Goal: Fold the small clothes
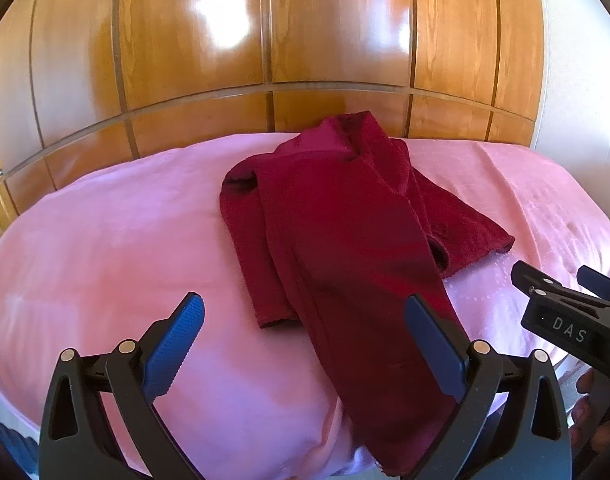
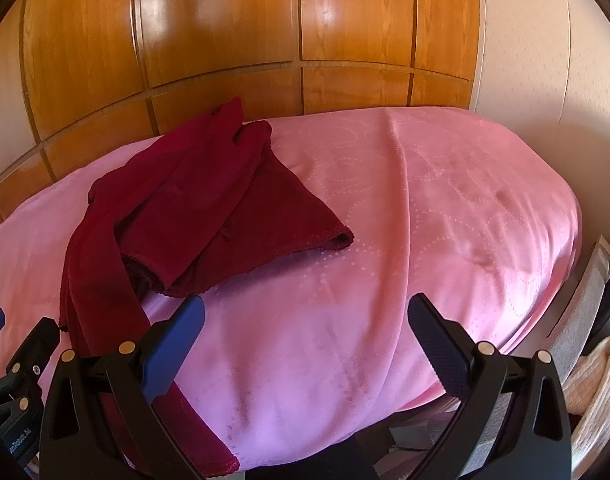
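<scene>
A dark red garment [image 1: 345, 216] lies crumpled on a pink cloth-covered surface [image 1: 125, 240]. One long part of it trails over the near edge. My left gripper [image 1: 305, 312] is open and empty, just above the near edge, with the trailing part passing by its right finger. In the right wrist view the garment [image 2: 209, 208] lies at the left. My right gripper [image 2: 305, 316] is open and empty over bare pink cloth [image 2: 425, 200], to the right of the garment. The right gripper also shows in the left wrist view [image 1: 565, 288] at the right edge.
A glossy wooden wardrobe [image 1: 265, 40] stands right behind the surface. A pale wall [image 2: 545, 60] is at the right. A cream knitted cloth [image 2: 593, 392] lies below the surface's right end.
</scene>
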